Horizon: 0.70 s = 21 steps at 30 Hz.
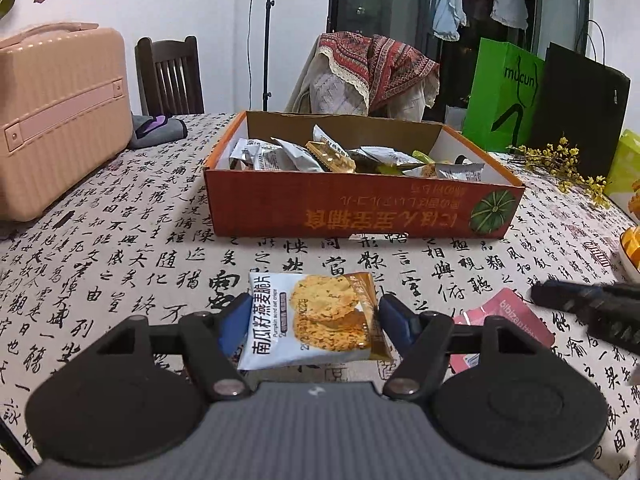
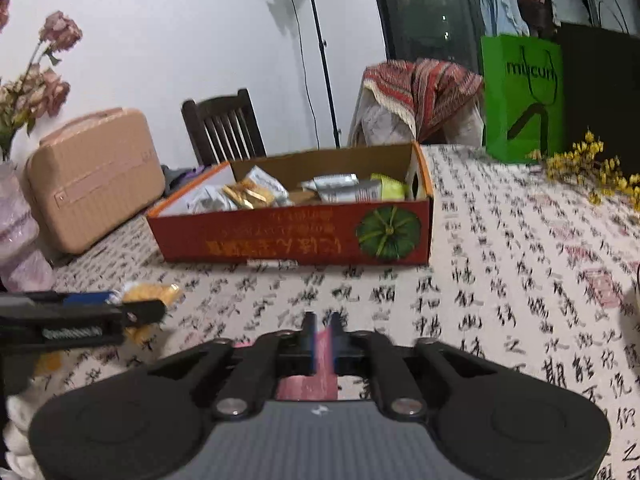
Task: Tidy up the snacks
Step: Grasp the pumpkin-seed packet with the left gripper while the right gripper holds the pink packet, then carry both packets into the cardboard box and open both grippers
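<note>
While our left gripper (image 1: 312, 320) clamps the cracker packet (image 1: 314, 320) edgewise and our right gripper (image 2: 322, 340), jaws narrowly apart, pinches the pink packet (image 2: 325, 350), either slick wrapper may slip before reaching the box (image 1: 360, 208).

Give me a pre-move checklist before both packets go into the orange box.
1. Left gripper clamps the crisps packet by both side edges: ok.
2. Right gripper on the pink packet: packet sits between narrow jaws, firm pinch: cannot tell.
3. Orange box open on top: ok.
4. Room in the box among the packets inside: ok, bare floor at its left end.
5. Tablecloth between grippers and box free of obstacles: ok.
</note>
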Available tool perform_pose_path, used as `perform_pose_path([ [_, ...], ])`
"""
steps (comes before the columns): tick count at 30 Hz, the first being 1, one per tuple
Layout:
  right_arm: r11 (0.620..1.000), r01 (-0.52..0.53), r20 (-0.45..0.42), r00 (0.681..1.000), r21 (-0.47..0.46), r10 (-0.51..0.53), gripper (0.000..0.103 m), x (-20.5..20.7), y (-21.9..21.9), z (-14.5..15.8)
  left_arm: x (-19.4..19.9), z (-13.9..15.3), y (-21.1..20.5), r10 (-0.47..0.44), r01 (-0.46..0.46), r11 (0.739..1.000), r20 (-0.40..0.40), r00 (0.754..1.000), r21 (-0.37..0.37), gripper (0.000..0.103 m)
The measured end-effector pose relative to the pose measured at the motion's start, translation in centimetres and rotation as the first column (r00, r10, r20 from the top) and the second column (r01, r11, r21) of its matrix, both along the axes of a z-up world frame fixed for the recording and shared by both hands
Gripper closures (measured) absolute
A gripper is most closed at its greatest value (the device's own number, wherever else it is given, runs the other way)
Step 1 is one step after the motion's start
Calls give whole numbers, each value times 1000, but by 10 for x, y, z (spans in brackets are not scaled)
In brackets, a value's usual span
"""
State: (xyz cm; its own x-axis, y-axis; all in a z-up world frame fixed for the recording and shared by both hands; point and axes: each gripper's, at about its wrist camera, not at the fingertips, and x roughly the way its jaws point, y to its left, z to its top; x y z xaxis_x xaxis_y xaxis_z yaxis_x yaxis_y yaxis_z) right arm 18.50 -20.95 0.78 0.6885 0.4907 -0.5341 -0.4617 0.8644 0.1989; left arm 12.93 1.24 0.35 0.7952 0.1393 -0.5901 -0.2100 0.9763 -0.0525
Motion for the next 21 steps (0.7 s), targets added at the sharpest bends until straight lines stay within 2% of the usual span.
perform_pose_path([
  [1,1000,4,-19,1000,-13,-4,47,3,2,-4,-1,-1,0,0,0,1000,-1,1000,-1,32],
  [2,1000,13,-26,1000,-20,-13,40,5,3,-9,-2,-1,1,1,-1,1000,-1,1000,-3,32],
  [4,1000,7,-63,998,-24,-8,51,13,5,-17,-3,-1,3,2,-2,1000,0,1000,-6,32],
  [5,1000,-4,-90,996,-13,3,78,16,5,-20,-4,-1,4,4,-4,1000,0,1000,-8,32],
  [6,1000,-23,-111,994,-3,23,98,18,6,-23,-4,-1,6,6,-6,1000,2,1000,-9,32],
  [7,999,-37,-109,993,2,37,98,16,7,-24,-5,0,6,9,-9,1000,4,1000,-10,32],
  [8,999,-47,-101,994,10,48,103,13,7,-23,-5,0,7,12,-12,1000,5,1000,-12,32],
  [13,998,-51,-16,999,42,51,103,0,2,0,-2,7,9,1,-1,1000,21,1000,-12,32],
  [21,997,-38,115,993,67,30,103,12,1,50,20,46,6,-21,18,1000,111,994,23,32],
])
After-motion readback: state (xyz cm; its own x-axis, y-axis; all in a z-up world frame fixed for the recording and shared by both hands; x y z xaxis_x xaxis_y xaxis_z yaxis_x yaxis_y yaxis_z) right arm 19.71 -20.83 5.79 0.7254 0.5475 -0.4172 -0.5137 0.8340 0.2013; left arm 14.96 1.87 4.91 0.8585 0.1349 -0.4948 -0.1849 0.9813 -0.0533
